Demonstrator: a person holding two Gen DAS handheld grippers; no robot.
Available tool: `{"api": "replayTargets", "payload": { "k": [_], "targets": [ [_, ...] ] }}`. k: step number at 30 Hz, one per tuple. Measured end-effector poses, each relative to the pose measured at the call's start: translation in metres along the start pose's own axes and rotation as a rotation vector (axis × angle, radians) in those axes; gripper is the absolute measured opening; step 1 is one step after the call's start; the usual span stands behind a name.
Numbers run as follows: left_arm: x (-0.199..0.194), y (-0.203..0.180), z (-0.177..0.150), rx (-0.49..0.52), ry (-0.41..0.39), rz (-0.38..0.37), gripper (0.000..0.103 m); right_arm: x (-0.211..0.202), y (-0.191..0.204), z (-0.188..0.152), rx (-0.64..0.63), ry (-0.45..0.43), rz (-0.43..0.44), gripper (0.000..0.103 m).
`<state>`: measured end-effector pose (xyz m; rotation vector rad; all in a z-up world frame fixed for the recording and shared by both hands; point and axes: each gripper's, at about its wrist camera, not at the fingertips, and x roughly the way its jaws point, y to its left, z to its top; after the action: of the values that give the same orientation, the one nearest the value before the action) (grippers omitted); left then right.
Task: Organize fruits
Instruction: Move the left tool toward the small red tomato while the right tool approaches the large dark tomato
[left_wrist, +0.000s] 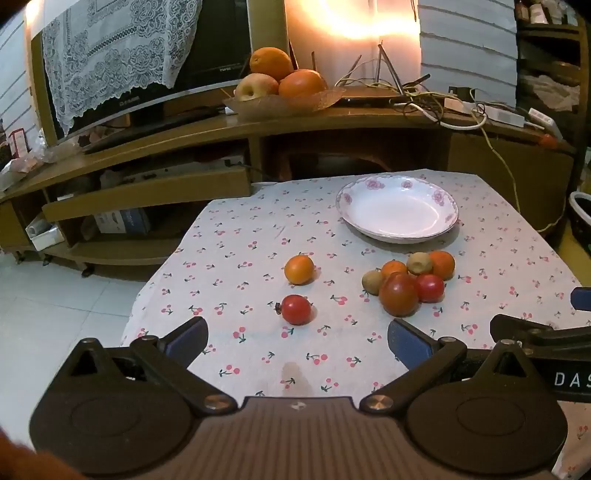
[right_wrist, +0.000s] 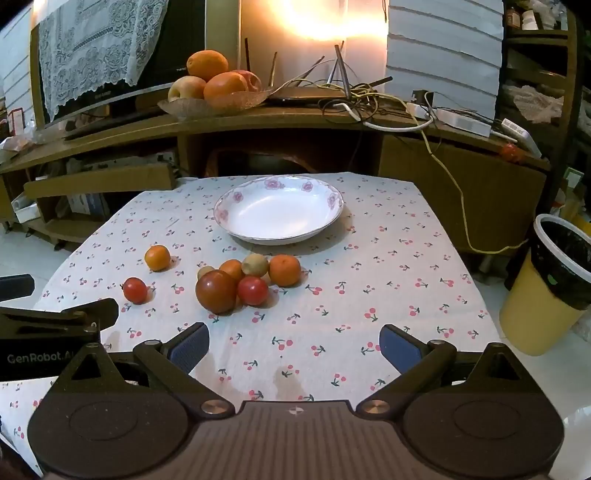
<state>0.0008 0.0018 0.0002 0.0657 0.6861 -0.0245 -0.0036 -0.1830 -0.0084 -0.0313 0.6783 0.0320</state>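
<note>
A white floral plate sits empty at the back of the cherry-print table. In front of it lies a cluster of fruits: a large tomato, a small red tomato, oranges and pale small fruits. Apart to the left lie an orange and a red tomato. My left gripper is open and empty, just short of the red tomato. My right gripper is open and empty, short of the cluster.
A wooden TV stand behind the table holds a fruit bowl, a TV and tangled cables. A yellow bin with a black liner stands right of the table. White floor tiles lie left.
</note>
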Motion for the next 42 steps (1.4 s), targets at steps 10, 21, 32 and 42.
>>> {"api": "replayTargets", "payload": {
  "k": [10, 21, 32, 42],
  "targets": [
    [-0.012, -0.003, -0.002, 0.031, -0.013, 0.050, 0.103, -0.003, 0.004, -0.003, -0.021, -0.002, 0.037, 0.097],
    [-0.008, 0.002, 0.001, 0.015, -0.011, 0.050, 0.103, -0.004, 0.006, 0.007, 0.000, 0.047, 0.079, 0.096],
    [0.034, 0.014, 0.013, 0.090, 0.024, 0.013, 0.103, 0.038, 0.017, 0.020, -0.046, 0.140, 0.169, 0.082],
    [0.074, 0.023, 0.029, 0.238, 0.084, -0.115, 0.099, 0.078, 0.030, 0.038, -0.184, 0.156, 0.248, 0.060]
  ]
}}
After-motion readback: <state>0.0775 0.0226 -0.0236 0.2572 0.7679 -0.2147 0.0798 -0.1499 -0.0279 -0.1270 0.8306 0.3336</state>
